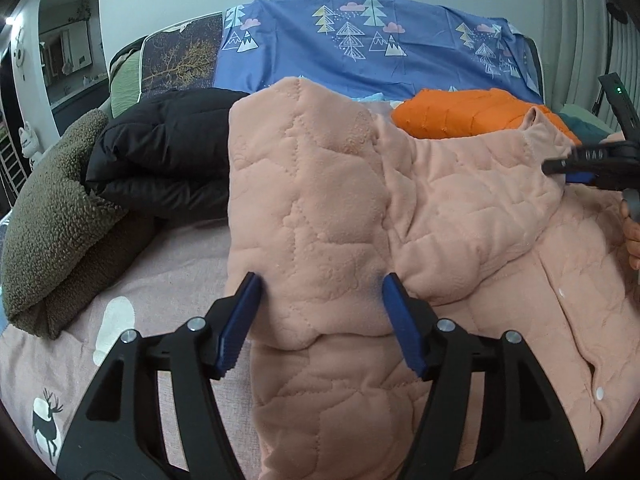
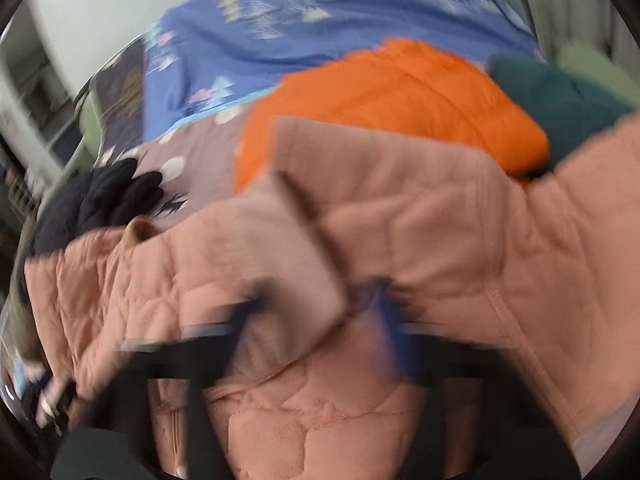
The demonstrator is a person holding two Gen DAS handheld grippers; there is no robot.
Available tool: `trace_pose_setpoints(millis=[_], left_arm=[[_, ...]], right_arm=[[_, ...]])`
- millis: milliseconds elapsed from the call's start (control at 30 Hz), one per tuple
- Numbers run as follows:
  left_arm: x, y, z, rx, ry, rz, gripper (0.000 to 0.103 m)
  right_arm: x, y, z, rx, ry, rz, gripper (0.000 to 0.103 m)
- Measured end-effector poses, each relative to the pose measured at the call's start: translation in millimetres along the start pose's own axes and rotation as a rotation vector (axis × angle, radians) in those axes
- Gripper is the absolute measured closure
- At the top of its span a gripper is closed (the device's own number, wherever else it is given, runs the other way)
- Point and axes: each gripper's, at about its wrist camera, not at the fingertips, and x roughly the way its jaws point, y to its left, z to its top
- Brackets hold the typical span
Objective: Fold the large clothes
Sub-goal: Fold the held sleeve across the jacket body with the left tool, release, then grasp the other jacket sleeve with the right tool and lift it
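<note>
My left gripper [image 1: 320,320], jaws open astride the pink jacket's [image 1: 320,208] folded sleeve, right gripper [image 1: 554,168] at three o'clock, jaws clamped on its fabric.

Both wrist views close, angled down; share pink jacket [image 1: 340,216], orange jacket [image 2: 400,96].

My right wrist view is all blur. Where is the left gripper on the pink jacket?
Observer: The left gripper has a folded sleeve of the pink jacket between its pads. I can't tell whether they press on it.
Operator: And my right gripper?
Observer: The right gripper is shut on the jacket's raised edge near the collar.
Operator: Anything to the left of the jacket?
Observer: A folded olive fleece lies beside a black jacket.
</note>
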Motion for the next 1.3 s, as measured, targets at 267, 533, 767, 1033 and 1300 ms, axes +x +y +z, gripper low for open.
trace_pose_setpoints(millis=[267, 533, 767, 1033, 1300], left_arm=[[-15, 16, 3, -0.086, -0.042, 0.000, 0.039], [-11, 13, 16, -0.050, 0.024, 0.022, 0.080], [-22, 2, 32, 0.001, -0.007, 0.020, 0.085], [34, -39, 37, 0.001, 0.087, -0.014, 0.075], [47, -43, 21, 0.020, 0.059, -0.006, 0.075]], right_arm=[[-123, 4, -6, -0.045, -0.249, 0.049, 0.102], [-66, -59, -46, -0.019, -0.026, -0.228, 0.084], [-98, -52, -53, 0.007, -0.170, -0.042, 0.082], [-19, -20, -69, -0.074, 0.041, -0.056, 0.074], [-58, -28, -79, -0.076, -0.092, 0.046, 0.073]])
